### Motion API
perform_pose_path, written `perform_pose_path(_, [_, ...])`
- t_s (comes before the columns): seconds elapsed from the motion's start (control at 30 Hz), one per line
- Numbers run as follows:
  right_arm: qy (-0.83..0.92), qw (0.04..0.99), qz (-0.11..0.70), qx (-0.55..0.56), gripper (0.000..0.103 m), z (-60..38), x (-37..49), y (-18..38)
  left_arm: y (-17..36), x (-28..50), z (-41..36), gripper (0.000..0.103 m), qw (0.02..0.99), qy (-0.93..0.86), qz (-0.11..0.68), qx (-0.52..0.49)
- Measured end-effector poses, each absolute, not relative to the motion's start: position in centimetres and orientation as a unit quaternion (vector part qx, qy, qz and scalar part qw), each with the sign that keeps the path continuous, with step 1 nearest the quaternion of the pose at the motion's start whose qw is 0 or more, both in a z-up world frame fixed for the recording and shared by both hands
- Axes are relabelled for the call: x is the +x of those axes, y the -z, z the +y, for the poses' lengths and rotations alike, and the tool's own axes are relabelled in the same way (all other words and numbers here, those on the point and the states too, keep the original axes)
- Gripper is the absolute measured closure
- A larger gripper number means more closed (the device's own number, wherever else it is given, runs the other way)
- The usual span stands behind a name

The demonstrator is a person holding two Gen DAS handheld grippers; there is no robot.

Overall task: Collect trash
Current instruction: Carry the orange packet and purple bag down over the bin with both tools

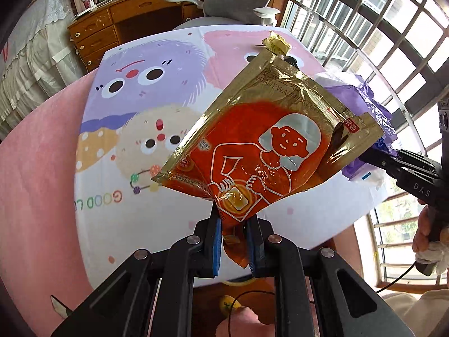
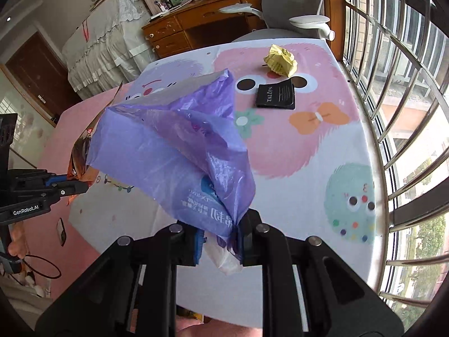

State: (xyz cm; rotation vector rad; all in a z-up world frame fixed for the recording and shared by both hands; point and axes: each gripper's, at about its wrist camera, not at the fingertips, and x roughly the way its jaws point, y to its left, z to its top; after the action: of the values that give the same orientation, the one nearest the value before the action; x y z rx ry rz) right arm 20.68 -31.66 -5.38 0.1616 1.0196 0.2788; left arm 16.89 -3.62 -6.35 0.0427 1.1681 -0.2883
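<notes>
While the left gripper [image 1: 234, 234] pinches a gold-orange pouch [image 1: 261, 151], the right gripper [image 2: 220, 238] clamps a purple bag [image 2: 174, 151].

Black packet [image 2: 276, 95] reads "TALON"; left gripper [image 2: 71, 181] reads "GenRobot.AI".

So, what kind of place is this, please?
Probably a home bedroom or study: a wooden desk with drawers, a grey office chair, a barred window, and a table under a cartoon cloth.
</notes>
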Motion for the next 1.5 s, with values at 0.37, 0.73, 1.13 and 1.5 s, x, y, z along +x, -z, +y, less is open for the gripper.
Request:
perform_pose_path(0.37, [-0.104,0.860,0.492,0.084,0.088,-20.2,4.1,6.0,9.9,2.7,2.9,0.089,0.812,0.172,0.558,0.021])
perform_pose_path(0.73, [-0.082,0.822,0.559,0.068,0.088,-17.0,-6.7,10.0,16.3,-4.8,2.3,0.089,0.767,0.181,0.616,0.007])
perform_pose_path(1.13, [-0.073,0.755,0.648,0.062,0.088,-20.8,-7.0,24.3,32.5,-6.6,-2.8,0.089,0.715,0.140,0.683,-0.050])
perform_pose_path(1.5, [-0.024,0.714,0.696,0.072,0.088,-21.6,-6.5,40.3,48.3,-5.0,-6.8,0.088,0.678,0.125,0.719,-0.088])
